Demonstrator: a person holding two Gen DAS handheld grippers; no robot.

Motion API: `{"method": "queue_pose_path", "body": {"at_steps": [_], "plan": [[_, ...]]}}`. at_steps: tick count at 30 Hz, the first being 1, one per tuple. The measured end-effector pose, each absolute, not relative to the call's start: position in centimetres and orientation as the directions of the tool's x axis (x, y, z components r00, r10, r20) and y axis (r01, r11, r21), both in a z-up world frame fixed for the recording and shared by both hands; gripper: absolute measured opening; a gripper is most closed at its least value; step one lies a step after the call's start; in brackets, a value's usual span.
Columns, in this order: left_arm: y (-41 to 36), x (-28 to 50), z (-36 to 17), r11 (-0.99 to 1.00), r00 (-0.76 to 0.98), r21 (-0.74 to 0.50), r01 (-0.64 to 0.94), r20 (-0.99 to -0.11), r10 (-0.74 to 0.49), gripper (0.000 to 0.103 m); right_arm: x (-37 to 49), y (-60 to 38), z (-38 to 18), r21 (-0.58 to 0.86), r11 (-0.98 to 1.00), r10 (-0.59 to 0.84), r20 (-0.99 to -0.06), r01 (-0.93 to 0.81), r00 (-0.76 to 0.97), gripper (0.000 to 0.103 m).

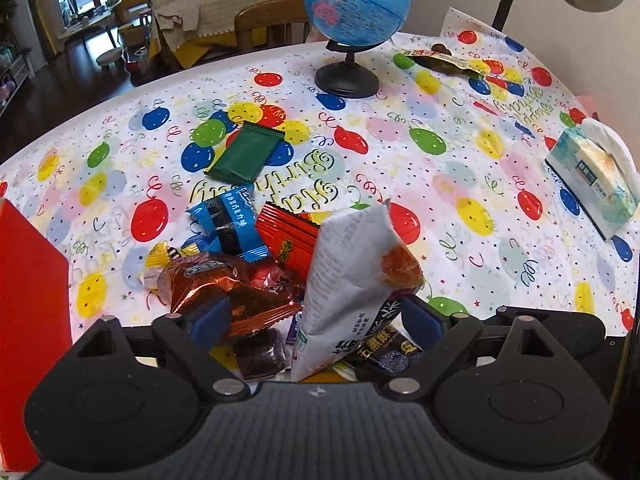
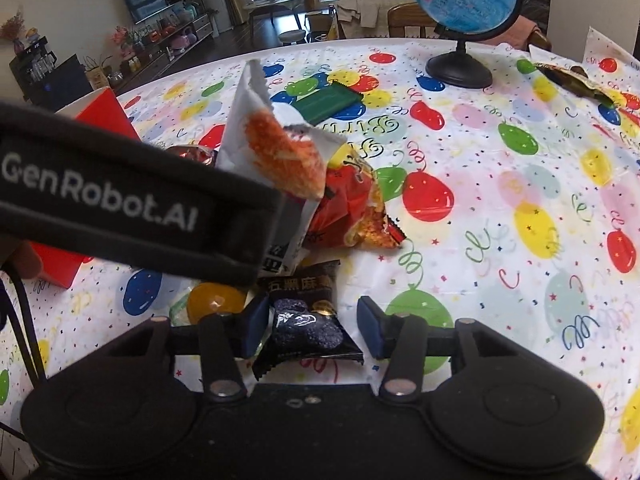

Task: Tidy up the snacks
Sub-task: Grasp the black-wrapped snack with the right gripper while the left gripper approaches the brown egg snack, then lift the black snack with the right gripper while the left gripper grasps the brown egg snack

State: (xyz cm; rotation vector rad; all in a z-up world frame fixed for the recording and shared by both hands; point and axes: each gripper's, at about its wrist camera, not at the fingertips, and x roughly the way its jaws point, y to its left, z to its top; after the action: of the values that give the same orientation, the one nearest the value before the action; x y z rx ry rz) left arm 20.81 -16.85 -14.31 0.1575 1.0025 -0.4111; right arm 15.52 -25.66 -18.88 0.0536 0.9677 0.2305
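Snacks (image 1: 256, 264) lie heaped on the balloon-print tablecloth (image 1: 460, 184), beside a red box (image 1: 28, 280). Left gripper (image 1: 316, 320) stands over the heap with its fingers spread either side of a tall white packet (image 1: 348, 264); neither blue pad seems to press on it, though the packet hides part of the gap. Right gripper (image 2: 312, 326) brackets a black sesame packet (image 2: 308, 320) lying flat, the left pad close against its edge, the right pad clear, so nothing is clenched. A green wrapper (image 1: 246, 152) lies apart, towards the globe (image 1: 356, 0).
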Motion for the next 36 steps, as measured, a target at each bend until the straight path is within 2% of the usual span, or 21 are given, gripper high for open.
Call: {"method": "queue_pose_path", "body": {"at_steps": [1, 5, 7, 8, 9, 20, 24, 36], "plan": [[-16.9, 20.9, -14.3, 0.910, 0.463, -0.065, 0.409, -0.845, -0.269, 0.080, 15.5, -25.7, -18.9, 0.157, 0.973, 0.226, -0.808, -0.171, 0.544, 0.045], [-17.1, 20.9, -14.6, 0.909, 0.447, -0.075, 0.411, -0.852, -0.272, 0.050, 15.5, -25.7, -18.9, 0.178, 0.969, 0.244, -0.806, -0.171, 0.540, 0.035], [-17.0, 20.8, -14.6, 0.909, 0.450, -0.081, 0.409, -0.849, -0.278, 0.043, 15.4, -25.8, -18.9, 0.191, 0.968, 0.250, -0.804, -0.164, 0.540, 0.034], [-17.0, 20.8, -14.6, 0.908, 0.447, -0.090, 0.409, -0.848, -0.285, 0.035, 15.4, -25.8, -18.9, 0.196, 0.967, 0.252, -0.803, -0.160, 0.540, 0.033], [-17.0, 20.7, -14.6, 0.908, 0.445, -0.096, 0.407, -0.848, -0.289, 0.033, 15.3, -25.9, -18.9, 0.200, 0.967, 0.254, -0.801, -0.157, 0.542, 0.033], [-16.4, 20.8, -15.8, 0.923, 0.396, -0.106, 0.369, -0.881, -0.260, 0.030, 14.2, -25.9, -18.5, 0.204, 0.971, 0.237, -0.806, -0.122, 0.543, 0.031], [-16.4, 20.7, -15.9, 0.931, 0.415, -0.068, 0.358, -0.882, -0.224, 0.030, 14.0, -25.9, -18.7, 0.204, 0.972, 0.235, -0.807, -0.118, 0.542, 0.031], [-15.7, 20.8, -14.8, 0.939, 0.431, -0.131, 0.318, -0.863, -0.266, 0.032, 14.0, -26.2, -18.9, 0.224, 0.968, 0.250, -0.806, -0.113, 0.537, 0.031]]}}
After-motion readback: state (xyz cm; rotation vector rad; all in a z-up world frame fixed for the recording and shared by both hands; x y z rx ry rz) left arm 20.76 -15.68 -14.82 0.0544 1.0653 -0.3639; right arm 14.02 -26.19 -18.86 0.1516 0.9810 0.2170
